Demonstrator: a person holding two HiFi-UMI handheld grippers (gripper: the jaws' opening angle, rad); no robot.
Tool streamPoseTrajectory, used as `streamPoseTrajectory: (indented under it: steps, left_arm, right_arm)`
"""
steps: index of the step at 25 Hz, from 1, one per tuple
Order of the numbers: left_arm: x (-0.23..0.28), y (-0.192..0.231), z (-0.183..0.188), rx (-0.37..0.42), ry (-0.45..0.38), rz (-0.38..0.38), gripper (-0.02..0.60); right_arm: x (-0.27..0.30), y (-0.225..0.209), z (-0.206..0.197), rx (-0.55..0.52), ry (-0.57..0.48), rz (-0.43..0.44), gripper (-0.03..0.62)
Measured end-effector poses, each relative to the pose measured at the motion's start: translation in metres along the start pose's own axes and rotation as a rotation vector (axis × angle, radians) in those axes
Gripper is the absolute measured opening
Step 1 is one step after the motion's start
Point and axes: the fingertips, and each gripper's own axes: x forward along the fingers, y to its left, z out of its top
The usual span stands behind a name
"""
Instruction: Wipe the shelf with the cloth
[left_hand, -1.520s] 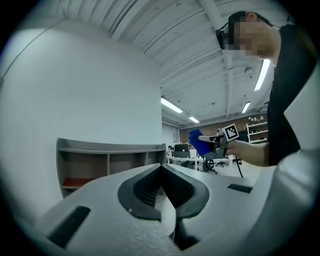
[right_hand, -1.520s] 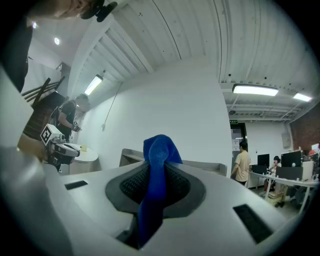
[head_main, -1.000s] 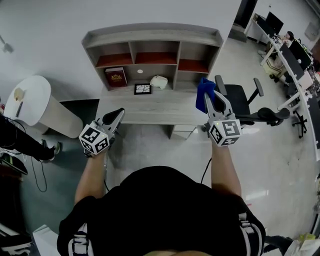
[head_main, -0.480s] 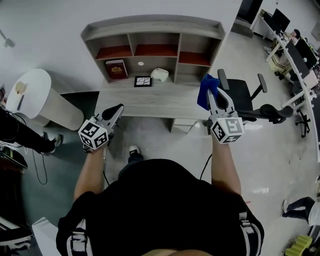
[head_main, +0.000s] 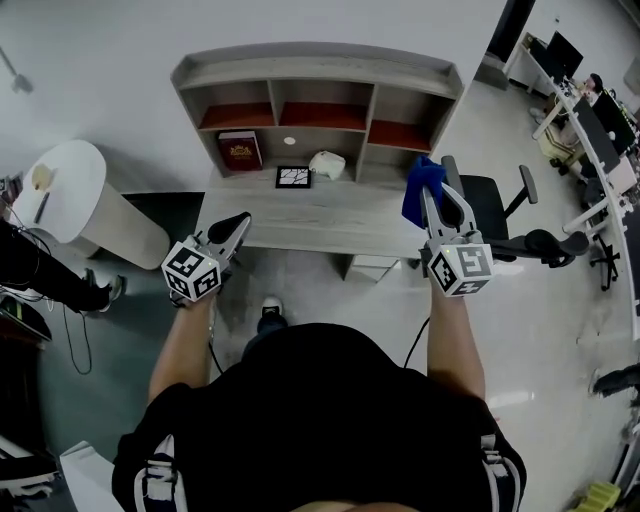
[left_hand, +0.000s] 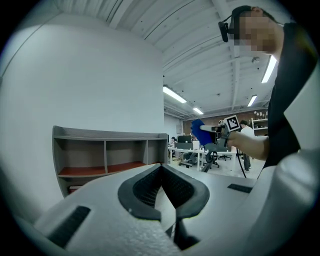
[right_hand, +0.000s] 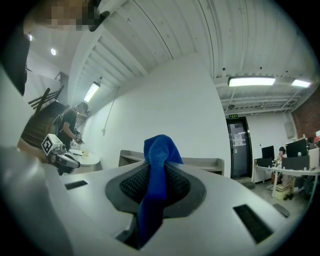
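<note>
On the left, our left gripper (head_main: 238, 222) hangs clenched on nothing, well short of the shelf. Ahead stands the grey, wood-grained shelf (head_main: 318, 68), with three boxy open compartments and reddish floors. On the right, our right gripper (head_main: 433, 198) pinches a soft blue cloth (head_main: 416, 188) in mid-air near the shelf's right end. We judge it should be pressed flat and swept steadily along each board.

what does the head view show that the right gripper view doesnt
Only the head view: the red book, the framed picture, the office chair and the desk.

Only the right gripper view: a close look at the right gripper with its jaws shut on the blue cloth, plus a door and a ceiling light.

Both: the cloth, the shelf, the left gripper and the round white table.
</note>
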Motion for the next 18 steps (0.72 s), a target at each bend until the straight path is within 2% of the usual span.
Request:
streamPoseTrajectory:
  steps: [8,15,18]
  left_arm:
    - [0.007,0.072,-0.017,-0.018,0.017,0.0,0.015]
    - [0.0,0.146,-0.032,-0.049,0.032,0.012,0.015]
    - [-0.005,0.178,-0.037,-0.059,0.038,0.04,0.015]
  right_arm:
    - [0.078,0.023,-0.008,-0.006,0.028,0.009,0.063]
    - [0.156,0.068,-0.015,-0.022,0.046,0.059,0.063]
    - [0.179,0.084,-0.024,-0.014,0.06,0.08,0.063]
